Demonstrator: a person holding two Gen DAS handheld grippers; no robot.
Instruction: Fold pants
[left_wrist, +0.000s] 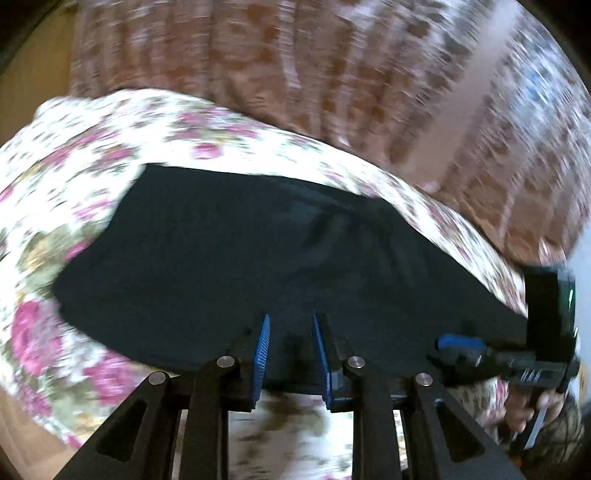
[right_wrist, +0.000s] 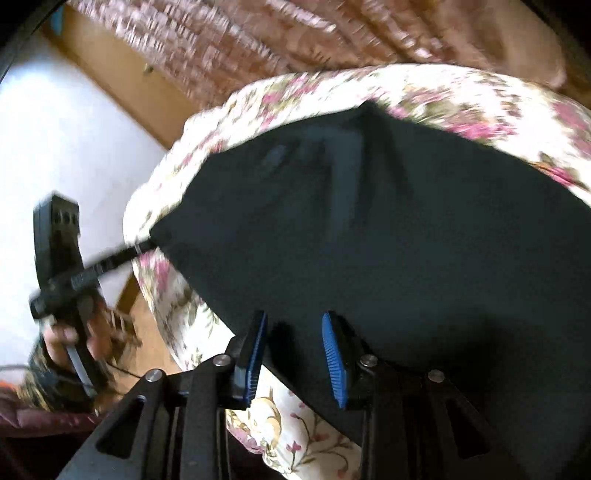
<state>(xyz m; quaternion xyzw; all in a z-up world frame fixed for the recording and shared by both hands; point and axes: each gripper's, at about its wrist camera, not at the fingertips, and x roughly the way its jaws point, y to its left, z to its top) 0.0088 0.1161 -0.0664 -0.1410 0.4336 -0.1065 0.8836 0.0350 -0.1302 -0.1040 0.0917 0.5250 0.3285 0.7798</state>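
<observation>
Where the left gripper (left_wrist: 290, 354) reaches forward, its two blue-padded fingers (left_wrist: 261, 354) stand a little apart with the near hem of the one pair of black pants (left_wrist: 258, 254) between them; whether the pads press the cloth cannot be told. The right gripper (right_wrist: 295, 358) likewise has two blue pads (right_wrist: 334, 360), spread somewhat wider, astride the pants' near edge, and the fabric between them hangs loose rather than pinched. Seen from the left wrist camera, the right gripper sits at the pants' right-hand end, its fingertips against the dark cloth, with a hand (left_wrist: 535, 410) gripping its handle. Seen from the right wrist camera, the left gripper (right_wrist: 142, 249) meets the pants' left corner, also carried by a hand (right_wrist: 70, 339). That single dark garment lies spread flat across one floral bedcover (left_wrist: 74, 155), white with pink roses, its far edge running close to the cover's far edge. Beyond the cover hangs a brown patterned curtain (left_wrist: 332, 74), blurred, and a pale wall (right_wrist: 55, 129) shows at the left.
</observation>
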